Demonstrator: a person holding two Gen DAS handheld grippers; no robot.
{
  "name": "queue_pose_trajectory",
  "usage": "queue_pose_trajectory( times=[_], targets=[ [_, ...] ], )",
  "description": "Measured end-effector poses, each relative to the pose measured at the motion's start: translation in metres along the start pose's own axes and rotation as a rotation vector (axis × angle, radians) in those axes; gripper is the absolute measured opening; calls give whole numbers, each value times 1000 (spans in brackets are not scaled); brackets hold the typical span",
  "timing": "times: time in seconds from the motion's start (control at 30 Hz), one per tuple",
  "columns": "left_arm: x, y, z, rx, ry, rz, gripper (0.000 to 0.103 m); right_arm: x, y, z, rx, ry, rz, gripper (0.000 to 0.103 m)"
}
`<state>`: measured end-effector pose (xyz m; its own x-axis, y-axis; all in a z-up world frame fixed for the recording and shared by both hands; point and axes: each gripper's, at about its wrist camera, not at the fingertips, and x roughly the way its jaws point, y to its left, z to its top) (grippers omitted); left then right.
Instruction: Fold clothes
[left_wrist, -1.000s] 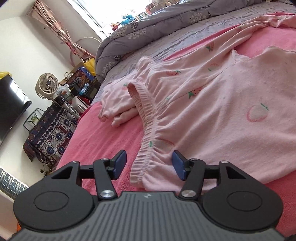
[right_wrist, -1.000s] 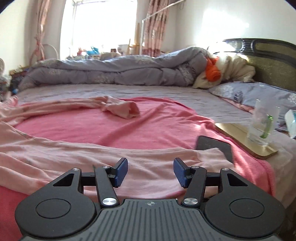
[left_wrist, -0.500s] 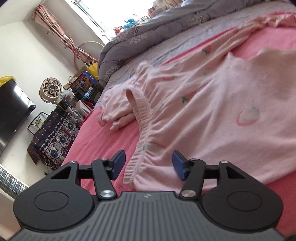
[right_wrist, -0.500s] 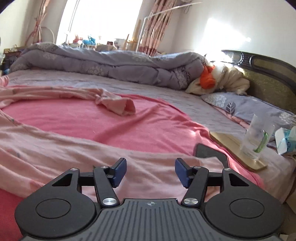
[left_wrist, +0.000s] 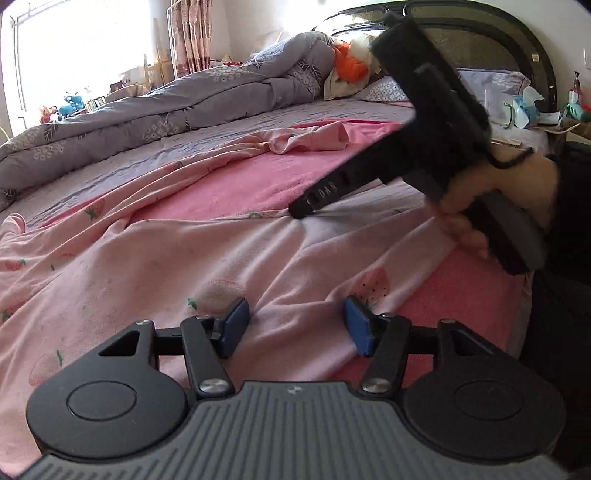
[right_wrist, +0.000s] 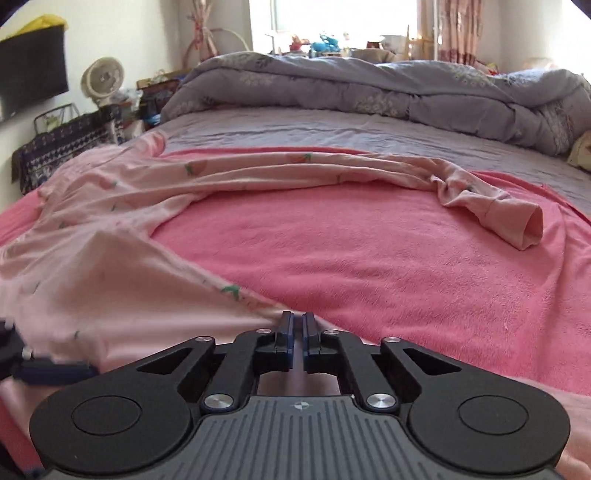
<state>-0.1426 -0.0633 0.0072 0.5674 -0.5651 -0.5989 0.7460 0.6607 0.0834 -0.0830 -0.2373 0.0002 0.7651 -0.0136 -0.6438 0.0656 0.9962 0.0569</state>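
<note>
My left hand-held gripper (left_wrist: 293, 325) hovers wide open over the pink strawberry pyjama trousers (left_wrist: 155, 266), spread across the pink blanket (right_wrist: 369, 258) toward the bed's near edge. My right hand-held gripper (right_wrist: 297, 325) has just closed, pinching a fold. The cloth looks soft, light and limp; hems seem best to grip.

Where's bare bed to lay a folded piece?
Free: the pink blanket between the two pajama legs, and the grey sheet up to the rolled duvet. Crowded: the near edge, under both grippers.
</note>
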Motion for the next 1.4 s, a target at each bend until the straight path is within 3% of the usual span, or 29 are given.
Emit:
queue_pose_trajectory(
  times=[0.07, 0.2, 0.23, 0.27, 0.33, 0.4, 0.5, 0.53, 0.67, 0.73, 0.8, 0.87, 1.0, 1.13, 1.2, 1.27, 1.33, 1.4],
  targets=[
    [-1, 2, 0, -10, -4, -7, 61, 21, -6, 10, -14, -9, -100, 4],
    [-7, -2, -3, -2, -22, 10, 62, -6, -20, 22, 105, -48, 28, 17],
    [-8, -3, -3, -1, -26, 15, 62, -18, -17, 22, 92, -50, 92, 32],
    [-11, -4, -4, -2, -29, 21, 62, -29, -12, 21, 60, -37, 161, 63],
    [-17, -6, -7, -2, -38, 27, 62, -47, 9, 14, -42, -18, 249, 87],
    [-19, -9, -11, 10, -36, 32, 62, -51, 32, 7, -147, 9, 227, 87],
    [-16, -14, -17, 25, -44, 53, 62, -21, 59, 2, -284, 41, 80, 88],
    [-15, -15, -17, 29, -44, 60, 62, -4, 64, 0, -311, 25, 24, 103],
    [-14, -15, -17, 27, -50, 67, 62, 42, 45, 33, -130, 63, 34, 103],
    [-14, -16, -17, 28, -52, 71, 62, 46, 43, 42, -126, 43, 7, 103],
    [-18, -17, -16, 32, -51, 73, 62, 36, 42, 45, -163, -3, -57, 88],
    [-23, -17, -12, 22, -53, 61, 62, 14, 30, 47, -160, -28, -70, 88],
    [-27, -25, -1, 48, -98, -17, 62, -37, -12, 34, -99, 4, 23, 97],
    [-16, -51, 9, 124, -125, -115, 62, -71, -37, 0, -150, 95, -73, 97],
    [-5, -67, 12, 161, -115, -163, 62, -70, -43, -15, -201, 139, -177, 98],
    [9, -81, 14, 188, -91, -200, 62, -59, -46, -23, -246, 129, -258, 103],
    [26, -87, 12, 200, -44, -200, 62, -46, -50, -22, -236, 95, -280, 103],
    [25, -95, 6, 257, -48, -187, 66, -31, -53, -19, -226, 58, -308, 103]
  ],
)
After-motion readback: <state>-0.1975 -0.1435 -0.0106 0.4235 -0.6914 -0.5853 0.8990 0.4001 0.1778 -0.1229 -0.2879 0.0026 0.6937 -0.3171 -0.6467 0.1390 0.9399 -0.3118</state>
